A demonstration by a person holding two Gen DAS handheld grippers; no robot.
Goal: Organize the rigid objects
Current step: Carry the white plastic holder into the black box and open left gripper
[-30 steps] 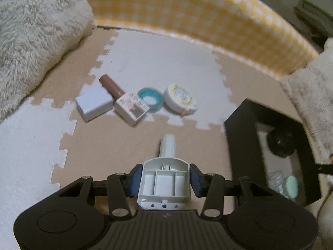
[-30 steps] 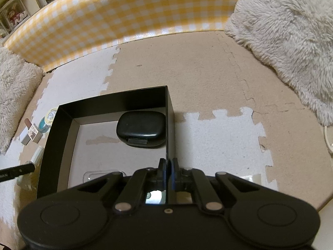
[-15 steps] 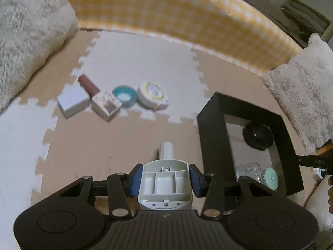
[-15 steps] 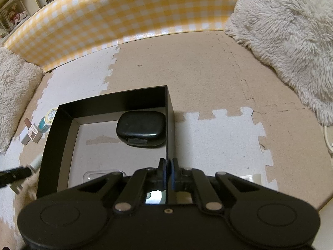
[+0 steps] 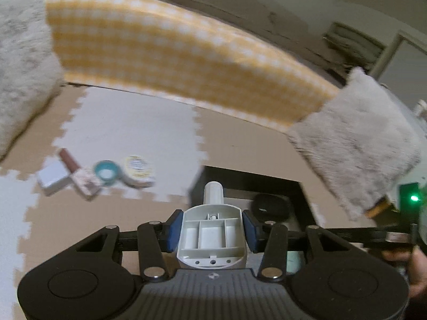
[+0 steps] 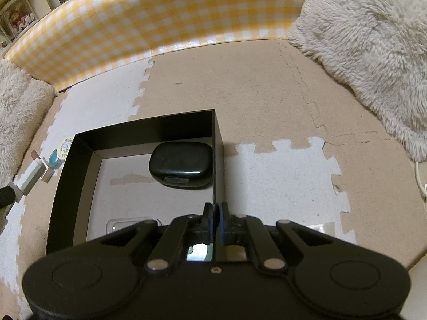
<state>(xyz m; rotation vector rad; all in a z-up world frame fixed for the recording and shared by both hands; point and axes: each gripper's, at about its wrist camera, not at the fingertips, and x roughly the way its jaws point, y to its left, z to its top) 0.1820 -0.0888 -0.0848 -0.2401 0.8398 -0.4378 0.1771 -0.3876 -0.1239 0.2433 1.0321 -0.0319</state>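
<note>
- The left gripper [image 5: 212, 230] has swung up and toward the black open-topped box [image 5: 301, 190] since a second ago; the loose things on the mat have slid off to the left of its view, and the box, earlier off at the right edge, now sits straight ahead beyond the fingertips.
- Far left on the foam mat, still waiting: a small white rectangular box [image 5: 52, 180], a brown-capped little bottle [image 5: 68, 158], a printed carton [image 5: 86, 185], a teal ring-shaped roll [image 5: 106, 173] and a round cream tin [image 5: 138, 168], bunched close together.
- In the middle, the left gripper's blue pads [image 5: 173, 230] pinch a white plastic piece with a ribbed hollow base and a round neck [image 5: 212, 229]; it sits square between the jaws, base toward the camera, neck pointing ahead over the near wall of the box.
- I'd judge this the carry leg: the piece is nearly over the box and only needs lowering and letting go.
- Inside the box lie a black rounded case [image 6: 181, 161] at the far corner and a clear plastic tray [image 6: 125, 224] nearer.
- At the right, the right gripper [image 6: 214, 220] has not budged; its jaws are pressed together on the box's right-hand wall, apparently steadying it.
</note>
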